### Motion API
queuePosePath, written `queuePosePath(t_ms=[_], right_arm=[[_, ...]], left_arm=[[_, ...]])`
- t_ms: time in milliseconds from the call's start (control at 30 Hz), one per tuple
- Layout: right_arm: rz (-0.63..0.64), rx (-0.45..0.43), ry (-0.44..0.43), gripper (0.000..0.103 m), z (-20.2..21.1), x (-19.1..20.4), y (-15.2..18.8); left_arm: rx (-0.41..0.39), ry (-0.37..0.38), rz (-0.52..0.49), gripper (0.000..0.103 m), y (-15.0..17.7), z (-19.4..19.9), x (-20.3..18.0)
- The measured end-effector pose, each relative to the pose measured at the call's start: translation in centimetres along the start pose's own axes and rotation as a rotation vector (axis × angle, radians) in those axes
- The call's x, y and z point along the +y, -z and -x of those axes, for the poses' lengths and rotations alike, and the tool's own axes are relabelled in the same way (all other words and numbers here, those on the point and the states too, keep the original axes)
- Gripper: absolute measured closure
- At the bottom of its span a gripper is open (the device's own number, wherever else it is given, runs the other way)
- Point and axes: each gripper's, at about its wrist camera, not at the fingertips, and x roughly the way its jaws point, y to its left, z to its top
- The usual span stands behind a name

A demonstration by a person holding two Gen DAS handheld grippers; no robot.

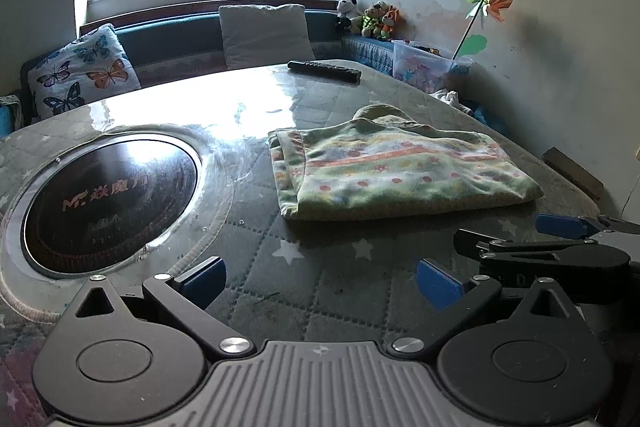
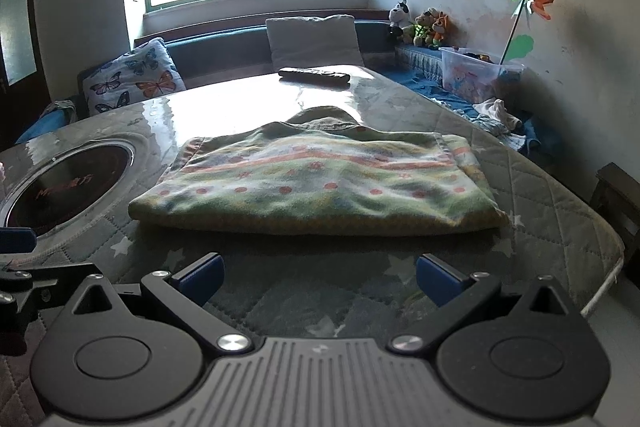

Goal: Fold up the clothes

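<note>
The folded green patterned garment [image 2: 320, 179] lies flat on the quilted, glass-topped worktop [image 2: 540, 187], directly ahead of the right tongs [image 2: 320, 281] and ahead and to the right of the left tongs [image 1: 320, 281], touching neither. Both tongs stand with their blue pads spread wide and nothing between them, low over the bare worktop near its front edge, the right tongs just beside the left. A round inset induction cooker [image 1: 112, 199] sits left of the garment, and a black remote control [image 1: 324, 70] lies well beyond it at the far edge.
</note>
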Motion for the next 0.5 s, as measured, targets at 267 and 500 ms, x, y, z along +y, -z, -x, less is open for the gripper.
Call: queuePosePath(t_ms=[267,500], right_arm=[[-0.005,-0.001,0.006,0.0,0.49,0.03,0.27],[-0.005,0.0,0.002,0.0,0.67,0.17,0.52]], left_arm=[[-0.003,0.003,0.004,0.0,0.37,0.41,-0.08],[0.007,0.003,0.004,0.0,0.94,0.59,-0.28]])
